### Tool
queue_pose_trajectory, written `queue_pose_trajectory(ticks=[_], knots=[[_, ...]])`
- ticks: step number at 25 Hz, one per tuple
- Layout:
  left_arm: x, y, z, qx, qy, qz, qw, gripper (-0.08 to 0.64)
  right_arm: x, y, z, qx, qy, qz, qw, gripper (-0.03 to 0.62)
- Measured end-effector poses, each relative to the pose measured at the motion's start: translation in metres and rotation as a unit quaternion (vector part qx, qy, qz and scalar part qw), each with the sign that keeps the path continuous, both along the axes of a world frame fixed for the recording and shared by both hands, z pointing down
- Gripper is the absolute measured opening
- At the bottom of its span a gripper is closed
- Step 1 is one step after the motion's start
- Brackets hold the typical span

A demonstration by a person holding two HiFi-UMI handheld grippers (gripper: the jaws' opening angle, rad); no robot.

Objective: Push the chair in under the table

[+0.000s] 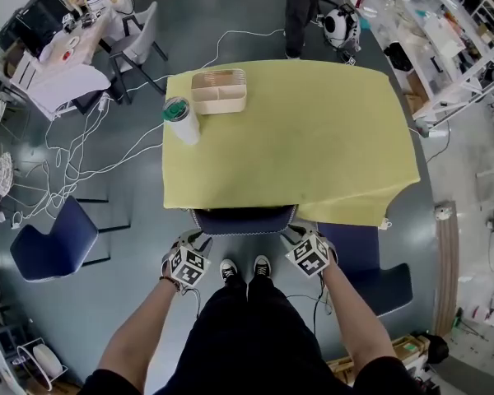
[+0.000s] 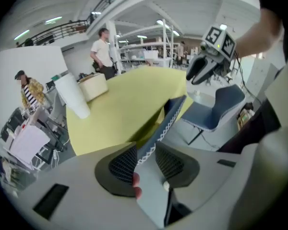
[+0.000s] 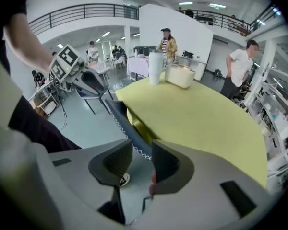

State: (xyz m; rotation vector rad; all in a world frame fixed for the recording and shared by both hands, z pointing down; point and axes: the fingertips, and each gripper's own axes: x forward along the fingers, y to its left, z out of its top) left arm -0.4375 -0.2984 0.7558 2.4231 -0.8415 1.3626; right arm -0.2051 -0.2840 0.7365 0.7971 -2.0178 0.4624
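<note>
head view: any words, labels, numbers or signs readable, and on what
No readable text anywhere.
left cube, right cube: black-and-white square patterns, no letters or digits.
cup: no label legible.
papers: too small to read.

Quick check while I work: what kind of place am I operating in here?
Probably a large open lab or workshop hall: a railed mezzanine overhead, stocked shelving racks along one side, and loose cables trailing across the floor.

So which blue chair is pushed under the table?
The chair at the table's near edge, only its back showing; the other two stand out on the floor, left and right.
</note>
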Motion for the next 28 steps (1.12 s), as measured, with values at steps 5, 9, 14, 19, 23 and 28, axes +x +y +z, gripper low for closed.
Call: queue_pose_trajectory(ticks=[5, 9, 14, 19, 23, 28], knots=[[0.018, 0.000, -0.081, 0.072, 0.119, -0.049, 0.9891, 0.076, -0.014, -0.002, -0.069, 0.072, -0.044, 0.011, 0.996, 0.098], [0.038, -0.008, -0.148, 0.130, 0.190, -0.059, 0.9713, 0.047, -0.030, -0.013, -0.138, 0.143, -0.088, 0.020, 0.986, 0.097], [0.057, -0.009, -0.237, 0.179, 0.266, -0.080, 0.9439, 0.029, -0.030, -0.022, -0.236, 0.214, -0.221, 0.102, 0.946, 0.043], [0.060, -0.013, -0.311, 0.230, 0.332, -0.096, 0.9099, 0.009, -0.021, -0.027, -0.307, 0.249, -0.315, 0.155, 0.903, 0.028], [0.056, -0.008, -0.343, 0.242, 0.375, -0.112, 0.8880, 0.008, -0.031, -0.021, -0.345, 0.274, -0.358, 0.172, 0.876, 0.020], [0.055, 0.004, -0.361, 0.254, 0.399, -0.121, 0.8729, 0.008, -0.045, -0.005, -0.363, 0.290, -0.381, 0.171, 0.861, 0.012]])
